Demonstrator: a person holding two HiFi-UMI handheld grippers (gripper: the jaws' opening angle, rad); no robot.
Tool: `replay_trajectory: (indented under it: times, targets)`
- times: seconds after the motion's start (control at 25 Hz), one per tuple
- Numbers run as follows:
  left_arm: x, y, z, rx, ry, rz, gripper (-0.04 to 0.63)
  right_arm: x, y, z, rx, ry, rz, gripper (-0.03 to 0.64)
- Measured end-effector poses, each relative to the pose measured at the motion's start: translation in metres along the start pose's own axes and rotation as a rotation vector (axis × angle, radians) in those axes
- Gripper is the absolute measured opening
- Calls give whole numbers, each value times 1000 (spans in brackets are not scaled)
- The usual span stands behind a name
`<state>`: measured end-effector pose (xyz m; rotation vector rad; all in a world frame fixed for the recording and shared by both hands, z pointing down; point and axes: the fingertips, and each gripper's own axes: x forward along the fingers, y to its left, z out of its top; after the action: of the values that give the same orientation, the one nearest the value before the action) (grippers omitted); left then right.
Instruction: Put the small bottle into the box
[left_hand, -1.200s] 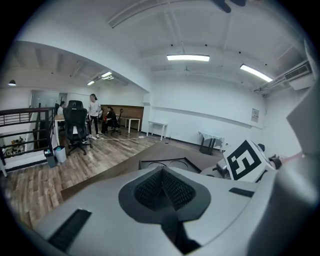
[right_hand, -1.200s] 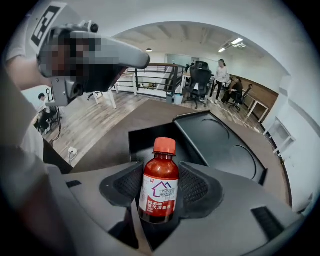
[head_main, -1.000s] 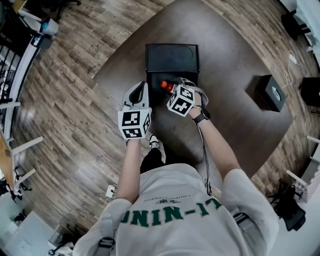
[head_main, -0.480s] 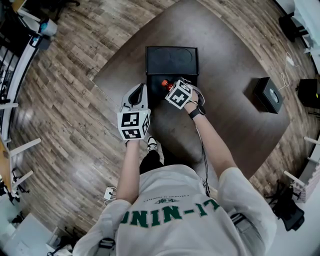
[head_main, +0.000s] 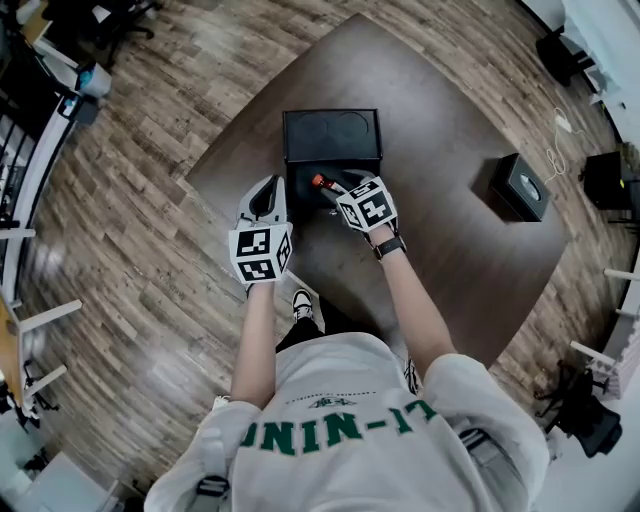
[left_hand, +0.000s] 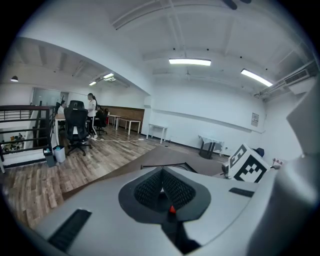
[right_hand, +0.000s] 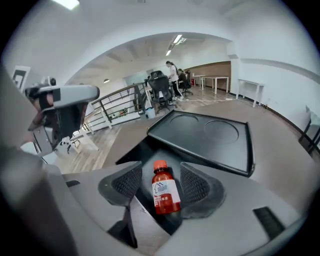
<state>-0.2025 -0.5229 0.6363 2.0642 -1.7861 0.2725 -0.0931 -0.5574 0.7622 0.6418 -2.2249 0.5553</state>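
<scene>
The small bottle (right_hand: 164, 192), red with an orange cap and a white label, lies between the pads of my right gripper (right_hand: 161, 177) over the open black box (right_hand: 142, 155). The jaws are opening: a gap shows beside the left pad (right_hand: 127, 182), and the right pad (right_hand: 196, 186) is close to the bottle. In the head view the bottle's cap (head_main: 318, 183) pokes out over the box's front half (head_main: 300, 185), ahead of the right gripper (head_main: 340, 195). The box's lid (head_main: 331, 135) stands open at the back. My left gripper (head_main: 265, 200) hangs shut and empty just left of the box.
The box sits on a dark brown table (head_main: 450, 120) on a wood floor. A second small black box (head_main: 520, 187) stands at the table's right side. Office chairs, desks and a person (left_hand: 91, 107) are far off to the left.
My right gripper has turned a little over the front of the box, the bottle still between its jaws. The left gripper has stayed beside the box. The head view has shifted slightly.
</scene>
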Motion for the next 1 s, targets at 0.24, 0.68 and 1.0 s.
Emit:
replay_trajectory:
  times: [0.24,0.68,1.0]
  targets:
    - [-14,-13,21,28,-37,-26,12,-66,2,25,138,-193,-90,227]
    - [-58,-46,87,116,-159,-76,12,-204,23,86,113,-496,-293,125]
    - [-100,-64,131,167,-252,-89,12,-273,57,122,63,-661,-386,37]
